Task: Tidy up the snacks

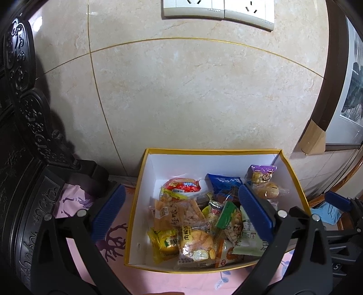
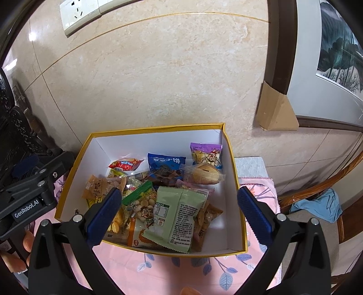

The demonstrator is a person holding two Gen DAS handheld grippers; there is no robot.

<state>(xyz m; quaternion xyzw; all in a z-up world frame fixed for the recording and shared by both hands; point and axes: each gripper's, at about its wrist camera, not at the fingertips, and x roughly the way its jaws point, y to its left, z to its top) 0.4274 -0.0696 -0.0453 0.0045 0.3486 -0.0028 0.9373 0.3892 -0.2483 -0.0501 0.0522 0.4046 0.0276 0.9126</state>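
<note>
A yellow-rimmed white box (image 1: 145, 181) (image 2: 231, 199) stands on a pink floral cloth against the wall. It holds several snack packs: a red pack (image 1: 183, 185) (image 2: 126, 164), a blue pack (image 1: 223, 181) (image 2: 165, 162), a purple pack (image 1: 263, 173) (image 2: 206, 154), a wrapped cake (image 1: 268, 190) (image 2: 204, 173) and a pale green bag (image 2: 179, 217) (image 1: 248, 238). My left gripper (image 1: 181, 211) is open and empty, its fingers straddling the box's left wall. My right gripper (image 2: 179, 211) is open and empty above the box's front. The left gripper also shows in the right wrist view (image 2: 38, 181).
A dark carved wooden chair (image 1: 25, 140) stands at the left. A tiled wall with sockets (image 1: 217, 10) is behind the box. A framed picture (image 2: 335, 50) with a cardboard corner guard (image 2: 275, 111) hangs at the right. A wooden chair with blue cloth (image 2: 317, 206) is right.
</note>
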